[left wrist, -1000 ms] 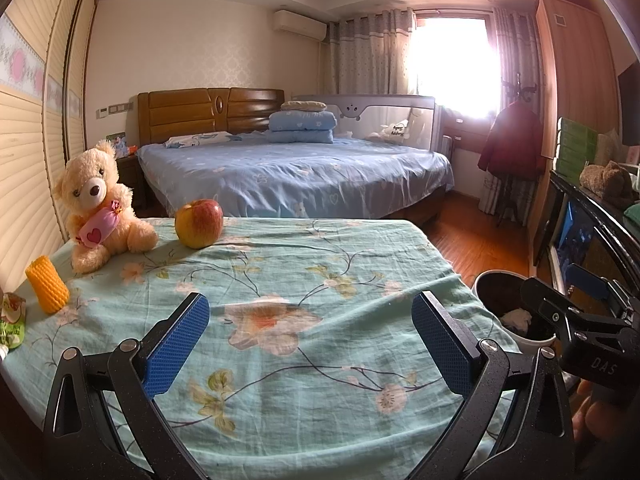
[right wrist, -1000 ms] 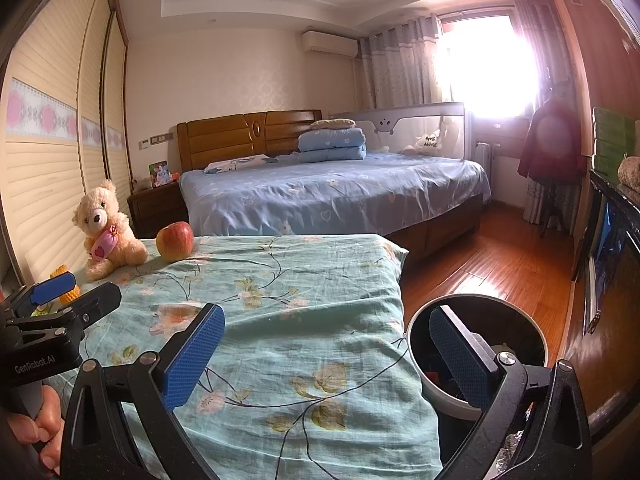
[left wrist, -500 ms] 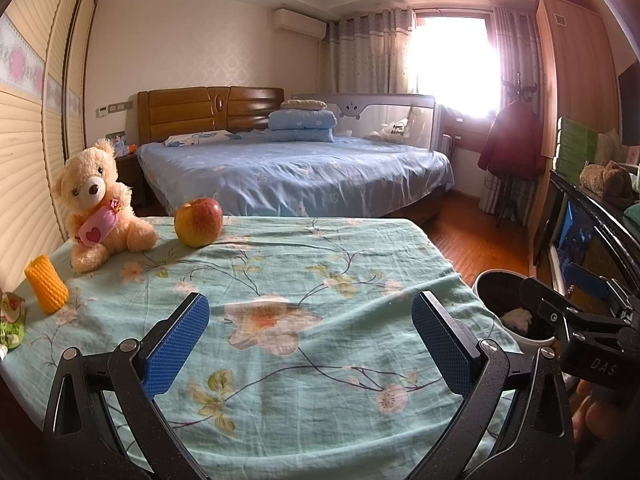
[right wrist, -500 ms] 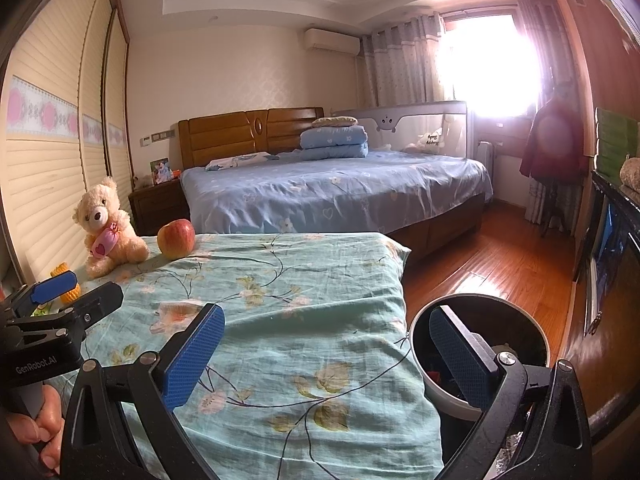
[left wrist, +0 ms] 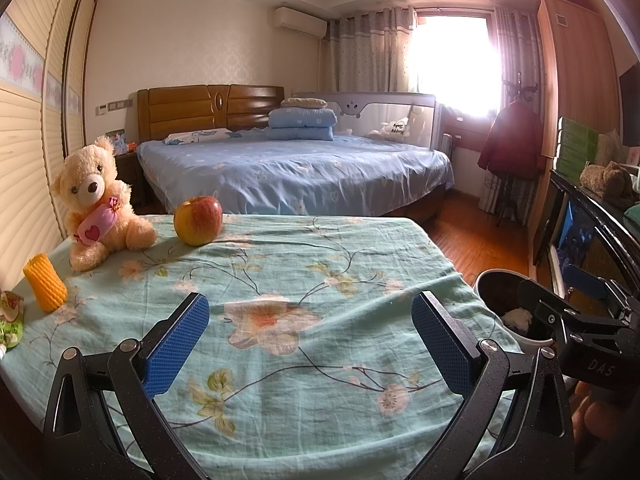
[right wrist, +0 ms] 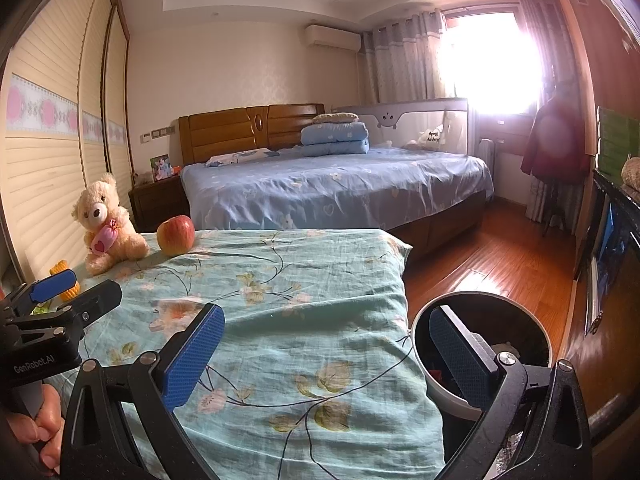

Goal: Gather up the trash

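My left gripper (left wrist: 310,316) is open and empty above the floral cloth on the table (left wrist: 320,280). My right gripper (right wrist: 326,328) is open and empty at the table's right edge, its right finger over the round trash bin (right wrist: 532,312). The bin also shows in the left wrist view (left wrist: 486,280), with a crumpled white piece (left wrist: 518,317) inside. A green wrapper (left wrist: 10,322) lies at the table's far left edge. The right gripper shows in the left wrist view (left wrist: 576,292), and the left gripper in the right wrist view (right wrist: 68,288).
A teddy bear (left wrist: 96,204), an apple (left wrist: 198,220) and a yellow corn piece (left wrist: 44,288) stand at the table's back left. A blue bed (left wrist: 296,172) lies beyond. A dark cabinet (left wrist: 592,232) lines the right wall. Wood floor (right wrist: 500,252) runs right of the table.
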Available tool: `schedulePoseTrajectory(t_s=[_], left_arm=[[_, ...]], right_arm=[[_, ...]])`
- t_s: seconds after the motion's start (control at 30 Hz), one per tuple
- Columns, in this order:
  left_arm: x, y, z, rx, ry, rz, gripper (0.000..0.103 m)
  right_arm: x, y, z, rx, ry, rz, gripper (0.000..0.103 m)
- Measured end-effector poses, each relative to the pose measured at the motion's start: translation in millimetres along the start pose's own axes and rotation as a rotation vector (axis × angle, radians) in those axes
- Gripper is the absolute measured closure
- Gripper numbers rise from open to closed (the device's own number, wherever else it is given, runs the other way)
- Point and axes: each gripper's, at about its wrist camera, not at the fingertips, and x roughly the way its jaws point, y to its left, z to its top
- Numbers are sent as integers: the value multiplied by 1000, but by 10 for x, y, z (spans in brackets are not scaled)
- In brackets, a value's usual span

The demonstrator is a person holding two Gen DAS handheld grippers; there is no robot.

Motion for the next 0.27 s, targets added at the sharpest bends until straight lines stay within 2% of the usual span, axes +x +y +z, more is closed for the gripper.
schedulePoseTrajectory(t_s=[0.27], left_arm=[[54,22,-27,-7,12,0,0]], right_arm=[[9,3,-17,-3,7,2,0]])
